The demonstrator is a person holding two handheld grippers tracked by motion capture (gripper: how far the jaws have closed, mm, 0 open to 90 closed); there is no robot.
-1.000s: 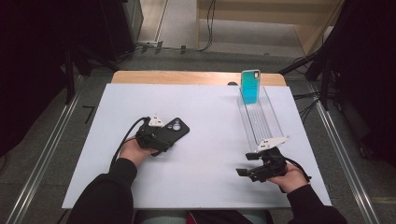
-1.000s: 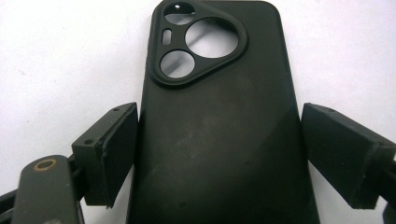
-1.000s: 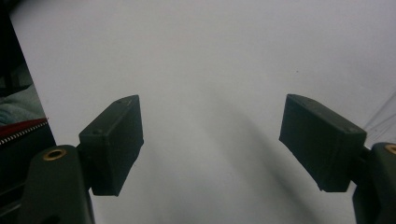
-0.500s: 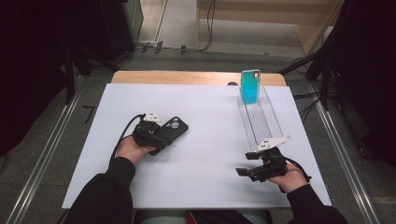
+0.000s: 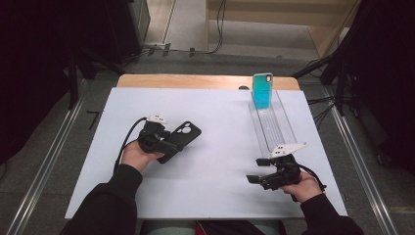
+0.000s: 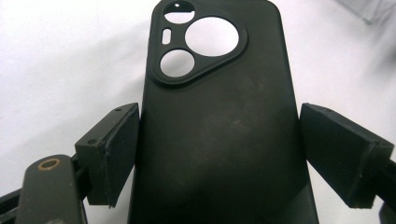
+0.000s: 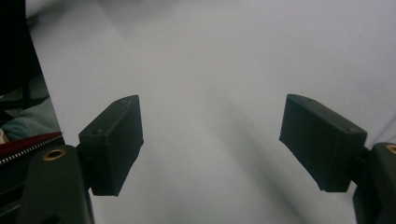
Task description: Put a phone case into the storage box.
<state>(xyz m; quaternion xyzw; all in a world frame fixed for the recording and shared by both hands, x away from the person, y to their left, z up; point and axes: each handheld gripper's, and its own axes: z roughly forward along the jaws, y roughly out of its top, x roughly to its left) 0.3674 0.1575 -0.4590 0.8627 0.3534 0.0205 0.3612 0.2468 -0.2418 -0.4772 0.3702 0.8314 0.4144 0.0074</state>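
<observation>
A white board (image 5: 210, 147) covers the table, with a strip of bare wood showing along its far edge. At the far right of the board a clear rack (image 5: 271, 125) lies lengthwise, running from the far edge toward the person. One teal case (image 5: 262, 91) stands upright in the rack's far end, camera cut-out at the top. The rest of the rack is bare, and nothing lies on the board between the two hands. Cables run across the floor beyond the table.

There are two phone cases in all: the teal one in the rack and one black case (image 5: 179, 139) at the left gripper (image 5: 166, 142). There are two grippers, one per hand.

In the left gripper view the black case (image 6: 219, 126) lies lengthwise between the two pads, back side up, its camera cut-outs pointing away. The left pad (image 6: 114, 151) meets the case's edge and the right pad sits at or just off the other edge, so the jaws are clamped across its width.

The right gripper (image 5: 259, 171) is near the rack's near end, well apart from the black case. Its jaws stand wide apart with only bare board between them (image 7: 210, 140), touching nothing.
</observation>
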